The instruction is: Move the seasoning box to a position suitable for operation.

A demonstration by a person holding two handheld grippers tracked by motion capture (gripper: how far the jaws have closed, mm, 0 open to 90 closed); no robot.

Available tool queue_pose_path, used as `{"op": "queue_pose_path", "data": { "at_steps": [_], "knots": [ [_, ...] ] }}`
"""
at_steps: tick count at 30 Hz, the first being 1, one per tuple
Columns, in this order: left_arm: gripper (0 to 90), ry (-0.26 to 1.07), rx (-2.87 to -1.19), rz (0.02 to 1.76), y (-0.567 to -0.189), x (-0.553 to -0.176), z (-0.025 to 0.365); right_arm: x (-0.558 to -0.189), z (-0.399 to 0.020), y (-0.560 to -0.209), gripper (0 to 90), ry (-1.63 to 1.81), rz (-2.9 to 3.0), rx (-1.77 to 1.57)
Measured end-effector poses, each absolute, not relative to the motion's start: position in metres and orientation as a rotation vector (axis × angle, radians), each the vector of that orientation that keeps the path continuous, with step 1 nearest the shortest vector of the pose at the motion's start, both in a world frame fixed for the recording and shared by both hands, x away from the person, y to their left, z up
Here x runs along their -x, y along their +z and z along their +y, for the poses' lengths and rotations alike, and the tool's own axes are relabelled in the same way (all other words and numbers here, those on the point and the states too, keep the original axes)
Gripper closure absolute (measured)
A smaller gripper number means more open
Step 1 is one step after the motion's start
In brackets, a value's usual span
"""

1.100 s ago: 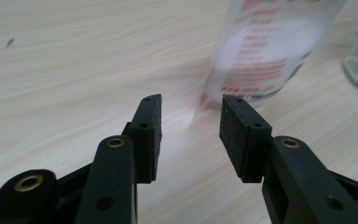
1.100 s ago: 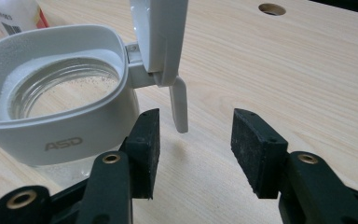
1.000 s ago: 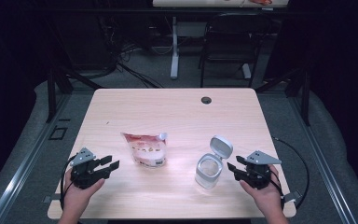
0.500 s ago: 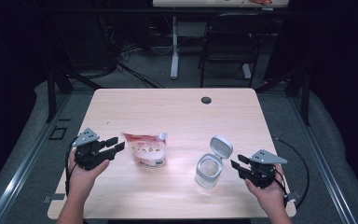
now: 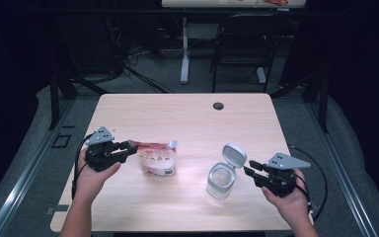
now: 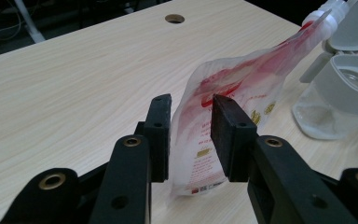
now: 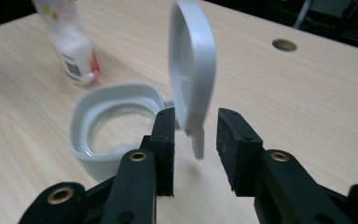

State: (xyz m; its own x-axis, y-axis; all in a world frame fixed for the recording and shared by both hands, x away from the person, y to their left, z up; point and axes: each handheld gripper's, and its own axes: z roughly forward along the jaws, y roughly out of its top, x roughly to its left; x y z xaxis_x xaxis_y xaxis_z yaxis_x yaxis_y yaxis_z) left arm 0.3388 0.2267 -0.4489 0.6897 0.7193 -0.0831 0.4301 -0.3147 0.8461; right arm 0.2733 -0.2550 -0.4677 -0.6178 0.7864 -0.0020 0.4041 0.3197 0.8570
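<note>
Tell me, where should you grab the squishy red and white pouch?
Probably by the flat lower body of the red and white plastic spout pouch, from its left, the left hand-held gripper's side. It leans with its thin edge facing the jaws; the spout end looks narrow.

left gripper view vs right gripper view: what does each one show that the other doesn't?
Left gripper view: the left gripper's fingers astride the pouch's lower edge, and its spout up top. Right gripper view: the right gripper by the jar's raised lid, whose tab hangs between the fingers. Both: pouch, open jar, wooden table and its cable hole.
</note>
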Motion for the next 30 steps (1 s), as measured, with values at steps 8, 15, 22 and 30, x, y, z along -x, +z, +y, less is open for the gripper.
{"op": "queue_pose_path", "data": {
  "at_steps": [8,15,22,30],
  "knots": [
    [70.9,0.389,-1.943,0.884,-0.451,-0.340,0.229,-0.280,-0.222,-0.439,66.0,1.259,2.183,-0.950],
    [72.0,0.390,-1.949,0.877,-0.451,-0.338,0.231,-0.291,-0.190,-0.435,70.9,1.237,2.224,-0.894],
    [72.5,0.402,-1.936,0.881,-0.452,-0.336,0.230,-0.302,-0.164,-0.436,73.1,1.265,2.281,-0.863],
    [73.4,0.400,-1.931,0.881,-0.452,-0.336,0.230,-0.314,-0.138,-0.438,73.8,1.284,2.326,-0.823]
  ]
}}
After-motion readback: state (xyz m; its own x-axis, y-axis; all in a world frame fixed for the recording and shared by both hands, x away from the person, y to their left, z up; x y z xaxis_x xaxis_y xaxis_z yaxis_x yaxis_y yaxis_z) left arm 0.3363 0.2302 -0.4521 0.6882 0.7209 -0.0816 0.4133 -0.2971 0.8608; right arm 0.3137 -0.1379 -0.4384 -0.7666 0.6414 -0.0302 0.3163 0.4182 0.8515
